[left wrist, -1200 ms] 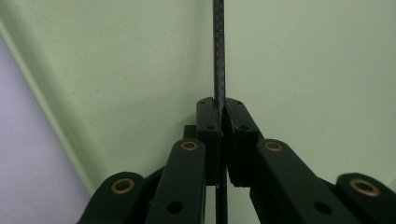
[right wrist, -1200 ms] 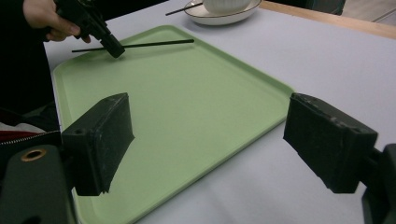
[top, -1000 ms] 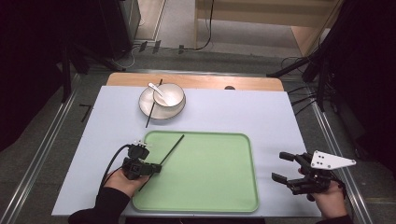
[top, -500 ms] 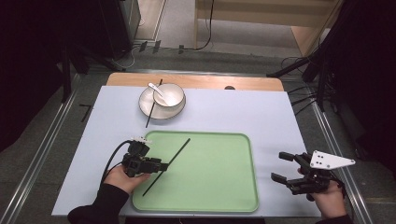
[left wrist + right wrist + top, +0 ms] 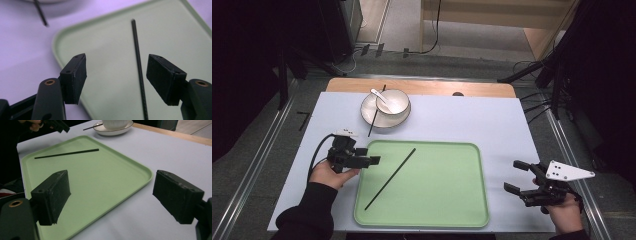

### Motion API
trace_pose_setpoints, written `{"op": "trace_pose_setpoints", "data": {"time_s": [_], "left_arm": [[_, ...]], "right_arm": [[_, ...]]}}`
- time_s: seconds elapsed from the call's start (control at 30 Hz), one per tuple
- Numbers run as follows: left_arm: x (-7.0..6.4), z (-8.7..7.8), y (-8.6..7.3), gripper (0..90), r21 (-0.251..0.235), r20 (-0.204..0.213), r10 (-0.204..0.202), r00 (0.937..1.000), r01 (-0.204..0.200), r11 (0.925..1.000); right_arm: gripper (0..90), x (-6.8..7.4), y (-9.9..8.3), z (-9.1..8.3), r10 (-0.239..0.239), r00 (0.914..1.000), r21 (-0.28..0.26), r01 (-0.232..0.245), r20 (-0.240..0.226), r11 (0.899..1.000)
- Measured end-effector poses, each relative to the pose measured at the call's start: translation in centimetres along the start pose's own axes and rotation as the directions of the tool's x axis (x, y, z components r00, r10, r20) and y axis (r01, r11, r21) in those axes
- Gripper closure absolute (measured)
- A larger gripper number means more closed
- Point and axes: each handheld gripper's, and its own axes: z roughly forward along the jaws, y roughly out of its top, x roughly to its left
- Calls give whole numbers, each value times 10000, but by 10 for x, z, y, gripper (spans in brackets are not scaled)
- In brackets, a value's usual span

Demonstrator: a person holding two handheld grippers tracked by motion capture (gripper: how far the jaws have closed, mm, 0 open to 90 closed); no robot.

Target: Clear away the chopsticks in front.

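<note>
Left tongs gape over chopstick, seemingly apart.

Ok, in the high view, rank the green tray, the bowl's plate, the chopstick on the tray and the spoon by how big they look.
1. Green tray, clearly the largest.
2. Chopstick on the tray: longest after the tray, though very thin.
3. Plate under the bowl: shorter across than the chopstick, but it covers more area.
4. Spoon, the smallest.

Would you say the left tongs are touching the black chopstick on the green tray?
Apart. The left gripper view shows the left tongs open, with tray visible between each jaw and the chopstick.
</note>
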Motion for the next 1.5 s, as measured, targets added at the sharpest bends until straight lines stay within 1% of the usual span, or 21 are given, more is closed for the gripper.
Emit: {"op": "trace_pose_setpoints", "data": {"time_s": [0.07,0.17,0.23,0.33,0.43,0.53,0.63,0.67,0.7,0.73,0.83,0.87,0.9,0.93,1.07,1.17,1.23,1.3,1.4,1.43,1.5], "left_arm": [[10,-4,10,327,19,49,-144,9999,144,9999],[24,-7,24,335,-91,-328,-376,9988,373,9993],[33,-5,34,337,-74,-417,-557,9976,554,9984],[42,2,49,339,-31,-758,-685,9948,684,9977],[47,10,64,332,-21,-1113,-501,9925,502,9987],[51,17,78,340,65,-1129,-310,9931,320,9995],[55,26,90,364,373,-1204,-33,9927,79,9993],[57,28,93,374,366,-1032,-66,9946,104,9993],[60,31,96,390,254,-1014,-158,9947,185,9995],[63,34,98,433,87,-1144,-321,9929,333,9994],[68,45,102,459,428,-1351,-247,9905,308,9986],[70,49,103,469,479,-1386,-284,9899,353,9982],[74,55,103,493,595,-1455,-468,9883,560,9967],[74,55,103,510,595,-1455,-468,9883,560,9967],[78,66,102,552,1042,-1814,-581,9817,779,9915],[81,71,101,595,1132,-1766,-800,9810,1010,9884],[81,75,100,625,1166,-1736,-804,9815,1015,9880],[81,81,100,656,1294,-1881,-852,9784,1107,9854],[83,85,99,717,1196,-1892,-1161,9750,1402,9829],[85,85,99,728,1181,-1752,-1351,9752,1571,9805],[88,88,99,754,1137,-1637,-1793,9701,1991,9734]], "right_arm": [[148,0,0,0,16,10000,23,-16,-29,10000],[149,0,-1,0,21,10000,48,-21,-83,10000],[150,0,-1,0,53,9999,32,-52,-108,10000],[151,-1,-1,0,94,9999,48,-93,-134,9999],[153,-1,-1,0,78,9998,81,-77,-170,9999],[153,0,0,0,93,9998,78,-92,-157,9999],[153,0,0,0,129,9998,24,-129,-146,9999],[153,0,0,0,121,9998,28,-121,-140,9999],[153,-1,0,0,94,9999,15,-94,-137,10000],[153,0,-1,-1,145,9998,44,-145,-137,9999],[153,0,-1,-1,174,9997,58,-173,-158,9998],[153,0,-1,-1,135,9998,82,-134,-163,9999],[155,0,-1,-1,49,9999,113,-47,-129,9999],[155,0,-1,-1,49,9999,113,-47,-129,9999],[155,0,-2,-1,90,9999,124,-88,-137,9999],[156,-1,-2,-1,116,9998,180,-113,-168,9998],[157,-1,-2,0,104,9998,201,-101,-162,9997],[157,-2,-2,0,99,9998,267,-94,-200,9996],[157,-2,-2,1,99,9998,246,-95,-174,9997],[157,-2,-2,1,126,9997,257,-121,-192,9996],[157,-2,-2,1,50,9999,233,-46,-159,9997]]}}
